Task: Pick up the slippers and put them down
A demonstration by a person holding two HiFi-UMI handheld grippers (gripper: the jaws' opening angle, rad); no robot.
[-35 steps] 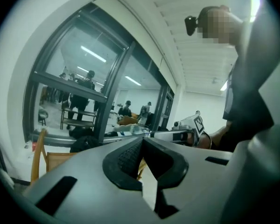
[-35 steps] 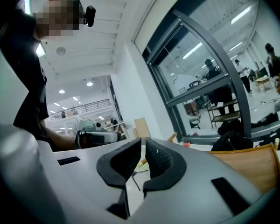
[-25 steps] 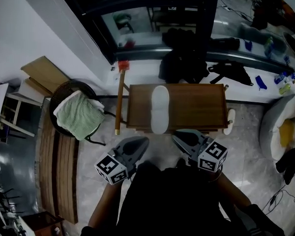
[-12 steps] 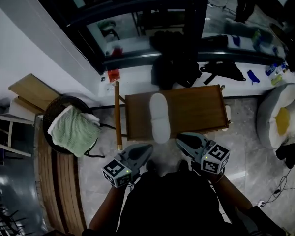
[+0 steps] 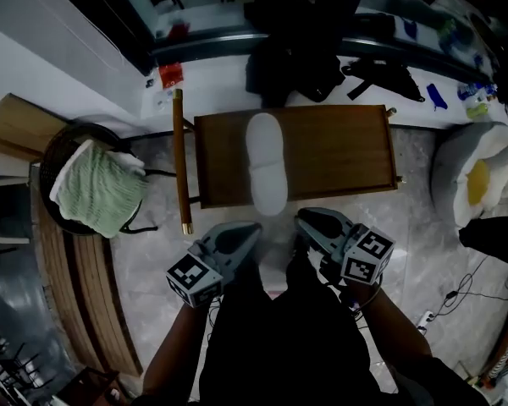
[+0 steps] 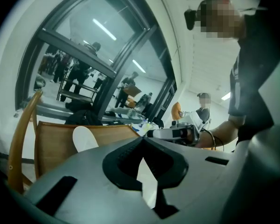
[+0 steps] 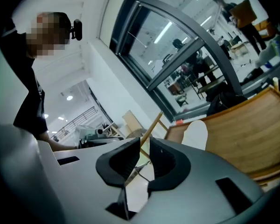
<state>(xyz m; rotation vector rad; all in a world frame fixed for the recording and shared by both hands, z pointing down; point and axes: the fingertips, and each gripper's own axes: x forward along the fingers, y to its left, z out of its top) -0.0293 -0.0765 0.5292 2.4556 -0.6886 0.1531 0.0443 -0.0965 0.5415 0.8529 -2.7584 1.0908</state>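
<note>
A white slipper (image 5: 267, 163) lies lengthwise on the left half of a low wooden table (image 5: 339, 150), its near end reaching the table's front edge. My left gripper (image 5: 247, 231) and right gripper (image 5: 305, 220) hover side by side just in front of that edge, both pointing at the table. Both are shut with nothing between the jaws. In the left gripper view the slipper (image 6: 84, 138) shows on the table (image 6: 51, 143) beyond the jaw tips (image 6: 142, 140). In the right gripper view the slipper (image 7: 196, 133) lies ahead of the tips (image 7: 144, 143), a little to the right.
A dark basket holding a green towel (image 5: 97, 184) stands left of the table, with a wooden pole (image 5: 180, 159) between them. Black bags (image 5: 292, 53) lie behind the table. A white and yellow cushion (image 5: 474, 176) sits at the right. Wooden slats (image 5: 76, 294) run along the left.
Both grippers have sunk and now sit closer to the table's front edge. The view has tilted, so the table and slipper appear lower and nearer. The jaws stay shut.
</note>
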